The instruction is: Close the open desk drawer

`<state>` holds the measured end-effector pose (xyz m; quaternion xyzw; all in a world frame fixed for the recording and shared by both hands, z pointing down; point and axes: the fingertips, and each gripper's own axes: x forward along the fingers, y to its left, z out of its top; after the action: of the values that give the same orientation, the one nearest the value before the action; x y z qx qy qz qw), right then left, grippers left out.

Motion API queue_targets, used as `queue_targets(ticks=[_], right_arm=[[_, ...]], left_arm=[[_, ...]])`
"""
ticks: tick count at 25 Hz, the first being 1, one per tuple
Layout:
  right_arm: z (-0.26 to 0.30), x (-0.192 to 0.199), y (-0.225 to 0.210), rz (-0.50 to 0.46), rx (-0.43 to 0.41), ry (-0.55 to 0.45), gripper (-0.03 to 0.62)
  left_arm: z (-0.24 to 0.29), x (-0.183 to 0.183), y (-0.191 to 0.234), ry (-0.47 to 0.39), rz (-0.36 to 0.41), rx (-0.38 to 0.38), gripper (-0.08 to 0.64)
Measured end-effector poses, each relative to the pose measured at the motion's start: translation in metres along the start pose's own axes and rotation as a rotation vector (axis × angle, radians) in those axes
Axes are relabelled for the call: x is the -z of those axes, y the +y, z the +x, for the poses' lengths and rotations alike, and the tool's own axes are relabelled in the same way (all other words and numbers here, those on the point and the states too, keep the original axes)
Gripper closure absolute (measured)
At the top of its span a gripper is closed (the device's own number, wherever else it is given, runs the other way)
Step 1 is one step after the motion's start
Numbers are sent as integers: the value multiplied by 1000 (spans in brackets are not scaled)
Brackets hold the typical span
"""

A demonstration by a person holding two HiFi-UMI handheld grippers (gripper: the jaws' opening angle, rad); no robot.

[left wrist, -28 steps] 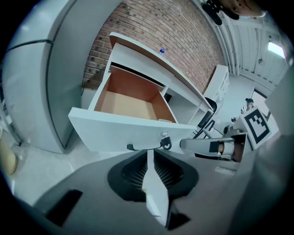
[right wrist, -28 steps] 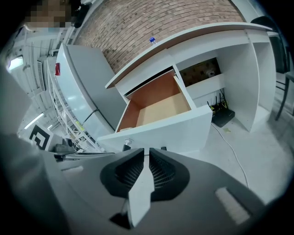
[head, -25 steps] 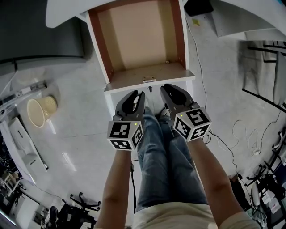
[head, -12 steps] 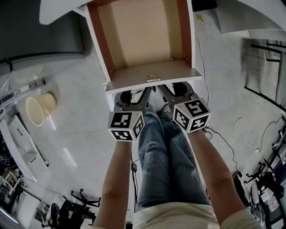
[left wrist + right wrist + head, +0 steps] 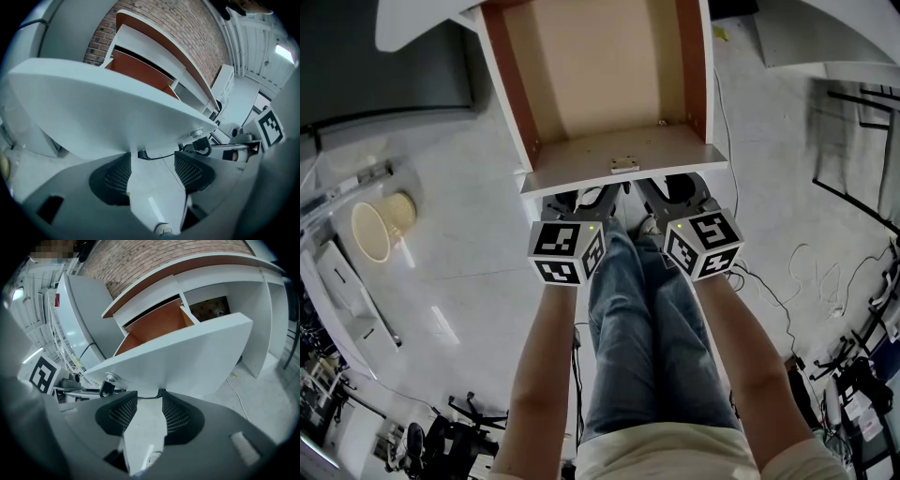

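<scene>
The open desk drawer (image 5: 600, 84) juts toward me, with a pale wooden bottom, red-brown sides and a white front panel (image 5: 572, 176). Both grippers sit just below that panel, their tips tucked under its edge. My left gripper (image 5: 584, 200) is open. In the left gripper view (image 5: 152, 169) the panel (image 5: 103, 108) fills the picture right above the dark mesh pads (image 5: 117, 176). My right gripper (image 5: 675, 193) is open too (image 5: 149, 413), with the panel (image 5: 197, 357) just above its pads (image 5: 180, 416). Both pairs of jaws have just been opening, and nothing lies between them.
My legs in blue jeans (image 5: 647, 319) stand under the grippers. A cream bucket (image 5: 380, 230) sits on the pale floor at left. Cables (image 5: 806, 272) trail across the floor at right. The white desk top (image 5: 422, 23) overhangs the drawer. A brick wall (image 5: 154, 258) rises behind.
Both grippers have moved up toward the drawer front and their tips now sit under its edge. Both pairs of jaws have spread wider.
</scene>
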<state>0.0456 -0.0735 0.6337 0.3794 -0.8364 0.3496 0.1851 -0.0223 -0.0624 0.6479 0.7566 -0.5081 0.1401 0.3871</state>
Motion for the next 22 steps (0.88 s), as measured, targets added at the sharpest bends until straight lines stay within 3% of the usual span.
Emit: queue_targets(ticks=[4,12,22], right_arm=[[0,0,-6,24,39,-8,416],[17,3,-6,8,0,31,393],[23,5,-6,10,-16,47,391]], left_arm=[[1,1,0,4,-10,7,276],[3,0,0,8,-18,13,282],[9,1,2,20,-39,9,345]])
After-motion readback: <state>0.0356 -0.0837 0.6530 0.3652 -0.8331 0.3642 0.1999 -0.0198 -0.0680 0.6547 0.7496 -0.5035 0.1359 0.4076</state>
